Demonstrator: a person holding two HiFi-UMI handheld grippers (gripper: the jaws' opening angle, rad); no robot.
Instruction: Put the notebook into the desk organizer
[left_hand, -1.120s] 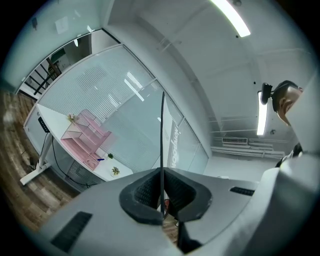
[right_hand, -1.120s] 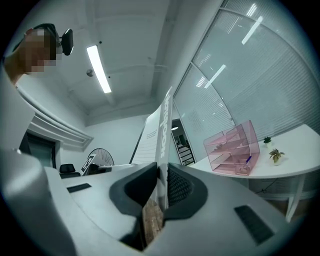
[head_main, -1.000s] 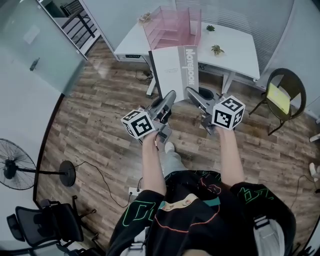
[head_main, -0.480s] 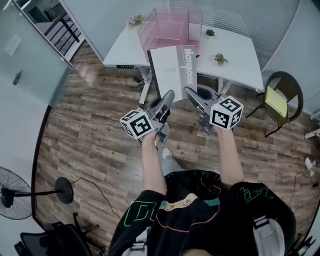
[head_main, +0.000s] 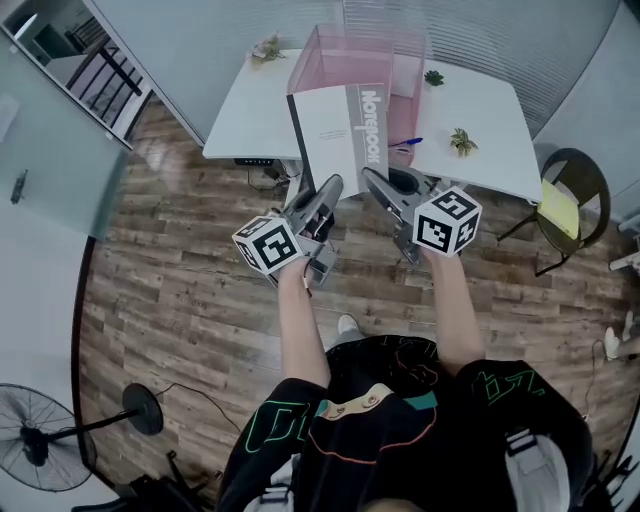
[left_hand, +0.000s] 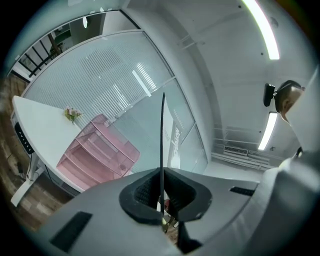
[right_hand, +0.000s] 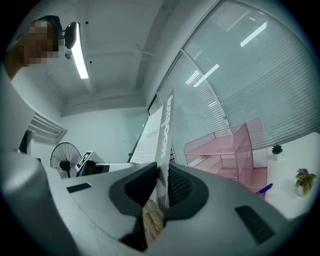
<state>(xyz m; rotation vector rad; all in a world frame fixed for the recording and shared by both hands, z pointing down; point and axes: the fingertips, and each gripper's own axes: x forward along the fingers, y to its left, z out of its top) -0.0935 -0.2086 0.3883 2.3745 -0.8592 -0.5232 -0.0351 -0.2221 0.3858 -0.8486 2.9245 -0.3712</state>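
A white and grey notebook (head_main: 340, 135) is held up in the air between both grippers, its spine to the right, in front of the pink desk organizer (head_main: 345, 55) on the white desk (head_main: 250, 105). My left gripper (head_main: 328, 188) is shut on the notebook's lower left corner; in the left gripper view the notebook (left_hand: 162, 140) shows edge-on between the pads. My right gripper (head_main: 372, 182) is shut on the notebook's lower right corner by the spine (right_hand: 164, 135). The organizer (left_hand: 97, 157) stands just beyond the notebook (right_hand: 235, 150).
Small potted plants (head_main: 462, 140) and a blue pen (head_main: 408, 143) sit on the desk. A chair with a yellow cushion (head_main: 570, 200) stands to the right, a floor fan (head_main: 40, 445) at lower left. Wooden floor lies between me and the desk.
The desk and organizer have come closer in the head view. The notebook, still held by both grippers, now overlaps the organizer's front.
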